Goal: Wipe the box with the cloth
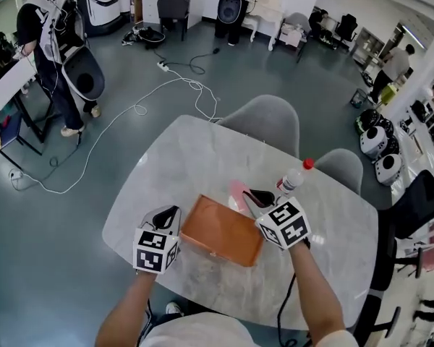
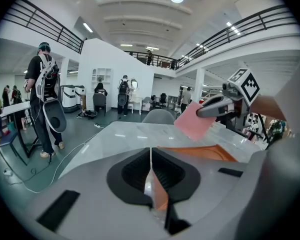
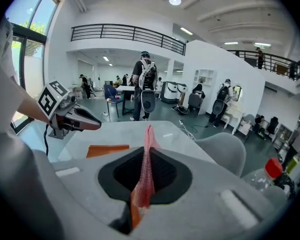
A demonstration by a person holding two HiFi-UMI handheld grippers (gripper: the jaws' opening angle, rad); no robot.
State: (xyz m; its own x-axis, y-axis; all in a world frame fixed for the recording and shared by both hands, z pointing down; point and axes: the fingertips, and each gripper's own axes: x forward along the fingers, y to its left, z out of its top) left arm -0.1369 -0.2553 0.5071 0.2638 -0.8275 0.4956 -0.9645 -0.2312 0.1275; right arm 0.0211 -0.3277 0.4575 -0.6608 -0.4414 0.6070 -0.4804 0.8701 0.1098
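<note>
An orange flat box (image 1: pixel 220 230) lies on the white marble table (image 1: pixel 166 165), near its front. My left gripper (image 1: pixel 171 215) sits at the box's left corner, its jaws shut with an orange edge of the box (image 2: pixel 205 154) pinched between them. My right gripper (image 1: pixel 257 197) is over the box's far right corner, shut on a pink cloth (image 1: pixel 239 192) that sticks out past its tips. In the right gripper view the cloth (image 3: pixel 149 134) stands up between the jaws, with the box (image 3: pixel 107 150) and left gripper (image 3: pixel 85 119) beyond. The left gripper view shows the cloth (image 2: pixel 192 121) hanging from the right gripper (image 2: pixel 215 106).
A clear bottle with a red cap (image 1: pixel 291 181) stands just behind the right gripper. Two grey chairs (image 1: pixel 264 121) (image 1: pixel 340 168) are tucked at the table's far side. A person (image 1: pixel 54 42) stands at the far left, and cables (image 1: pixel 166 85) run across the floor.
</note>
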